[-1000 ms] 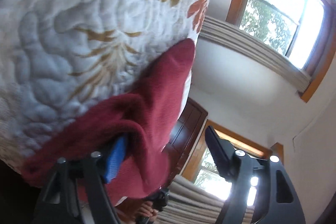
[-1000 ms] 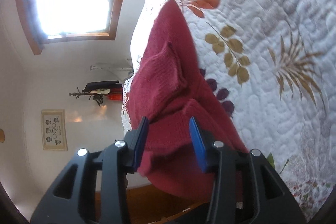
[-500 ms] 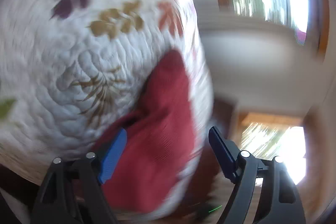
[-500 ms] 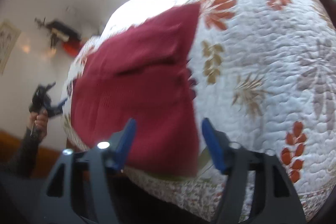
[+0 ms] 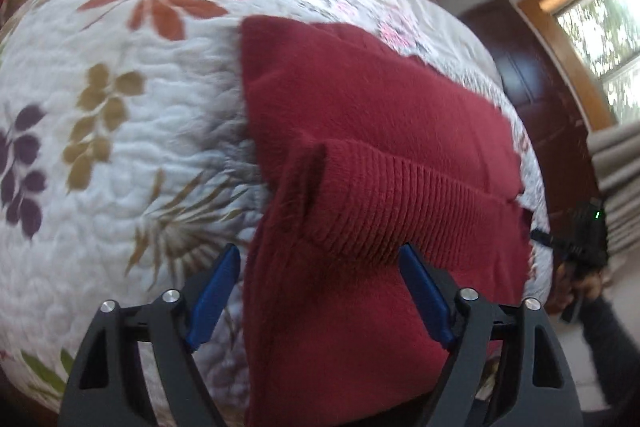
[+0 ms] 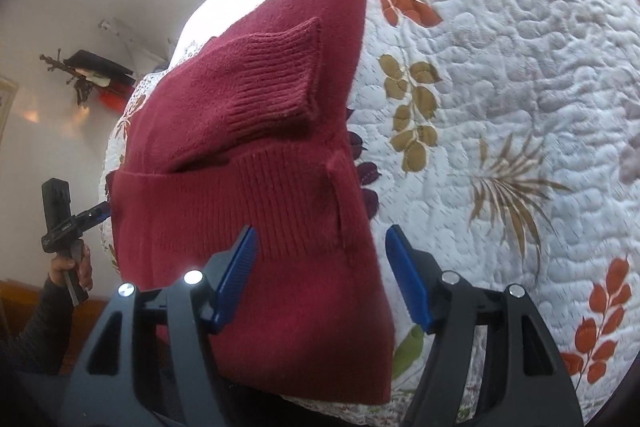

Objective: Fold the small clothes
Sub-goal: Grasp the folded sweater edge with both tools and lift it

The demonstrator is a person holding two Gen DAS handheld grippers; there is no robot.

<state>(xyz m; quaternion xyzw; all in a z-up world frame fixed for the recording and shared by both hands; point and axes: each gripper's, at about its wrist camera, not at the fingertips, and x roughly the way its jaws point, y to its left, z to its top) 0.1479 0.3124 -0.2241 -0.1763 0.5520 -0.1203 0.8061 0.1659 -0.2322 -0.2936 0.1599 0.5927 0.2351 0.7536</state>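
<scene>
A dark red knitted sweater [image 5: 372, 131] lies folded on a bed covered by a white quilted bedspread [image 5: 120, 187] printed with orange, ochre and purple leaves. The sweater sits near the near edge of the bed, and its near part hangs over that edge. A ribbed cuffed sleeve [image 5: 400, 199] is laid across the top of the folded body; in the right wrist view the same ribbed sleeve [image 6: 276, 79] lies above a wide ribbed hem band [image 6: 240, 203].

The left gripper [image 5: 320, 295] has its jaws spread wide, the blue pads [image 5: 212, 295] on either side of the near part of the sweater, and it holds nothing. The right gripper [image 6: 324, 275] is likewise spread wide, its blue pads [image 6: 236, 275] apart over the sweater's near right portion, gripping nothing.

In the left wrist view the right gripper shows at the far right edge, held in a hand [image 5: 580, 279] with a dark sleeve, just beside the right edge of the bed. In the right wrist view the left gripper appears at the left, held in a hand [image 6: 72, 267], its tip close to the sweater's left edge; whether it touches cannot be told.

A wood-framed window [image 5: 600, 39] and a dark wooden door [image 5: 528, 75] stand behind the bed.
</scene>
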